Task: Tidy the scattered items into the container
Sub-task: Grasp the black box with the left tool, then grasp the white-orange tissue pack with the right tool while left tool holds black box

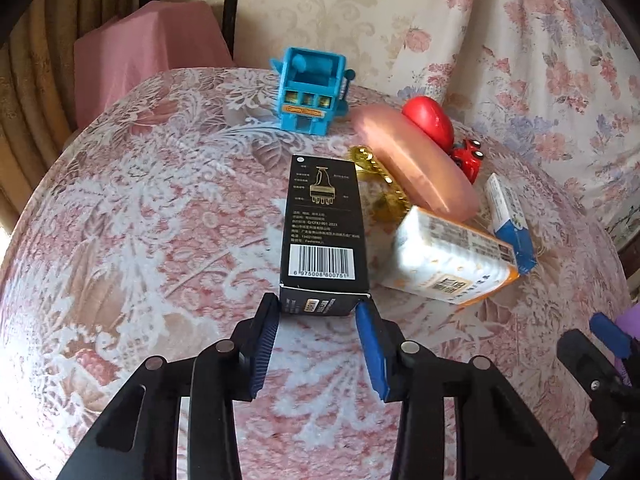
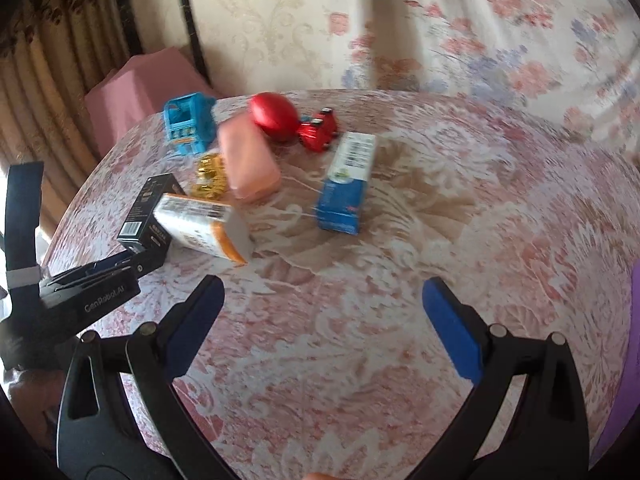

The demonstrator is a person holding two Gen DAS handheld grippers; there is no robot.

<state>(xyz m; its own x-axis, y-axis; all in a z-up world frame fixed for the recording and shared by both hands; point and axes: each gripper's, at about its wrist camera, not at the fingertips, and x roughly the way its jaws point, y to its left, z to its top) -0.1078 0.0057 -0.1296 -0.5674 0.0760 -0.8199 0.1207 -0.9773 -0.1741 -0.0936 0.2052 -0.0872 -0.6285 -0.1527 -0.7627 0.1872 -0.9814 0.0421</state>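
Bracketing the near end of the black box [image 1: 320, 220], the left gripper [image 1: 320, 312] has its pads at both sides, though actual contact is hard to judge. A purple container [image 1: 628, 324] shows only as a sliver, cut off at right.

From the right wrist, the right gripper [image 2: 322, 292] gapes wide over bare tablecloth [image 2: 460, 220]; the blue-white carton [image 2: 346, 184] lies blurred beyond.

Tablecloth [image 1: 140, 208] pink-white floral lace; black box [image 1: 320, 220]; blue toy [image 1: 312, 92]; red egg [image 1: 428, 120]; gold trinket [image 1: 376, 176].
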